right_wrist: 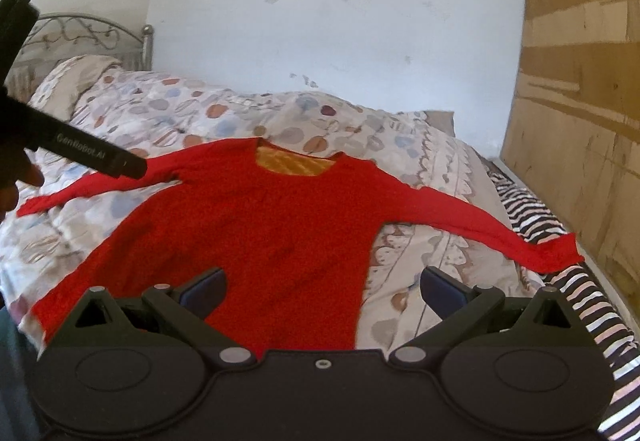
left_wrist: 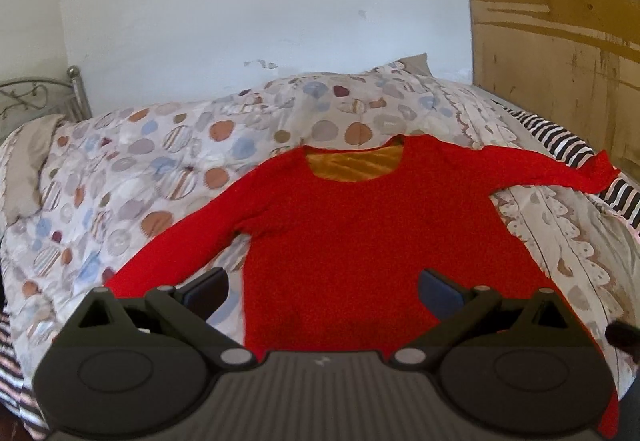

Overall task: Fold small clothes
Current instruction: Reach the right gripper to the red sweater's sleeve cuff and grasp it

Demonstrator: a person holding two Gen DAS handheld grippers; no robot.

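Observation:
A red long-sleeved top [left_wrist: 340, 225] lies flat on the bed with both sleeves spread out and its orange lining showing at the neckline. My left gripper [left_wrist: 322, 291] hovers open over the hem, nothing between its fingers. The same top [right_wrist: 256, 225] fills the right wrist view, where my right gripper [right_wrist: 322, 289] is also open, above the top's lower right edge. The left gripper's body [right_wrist: 80, 153] crosses the top's left sleeve [right_wrist: 68, 197] at the left of that view, with a hand behind it.
A quilt with coloured circles [left_wrist: 132, 177] covers the bed. A black-and-white striped cloth [right_wrist: 560, 305] lies along the right edge under the right sleeve end. A metal headboard [right_wrist: 80, 33] stands at the far left, a white wall behind, a cardboard panel [right_wrist: 580, 81] at the right.

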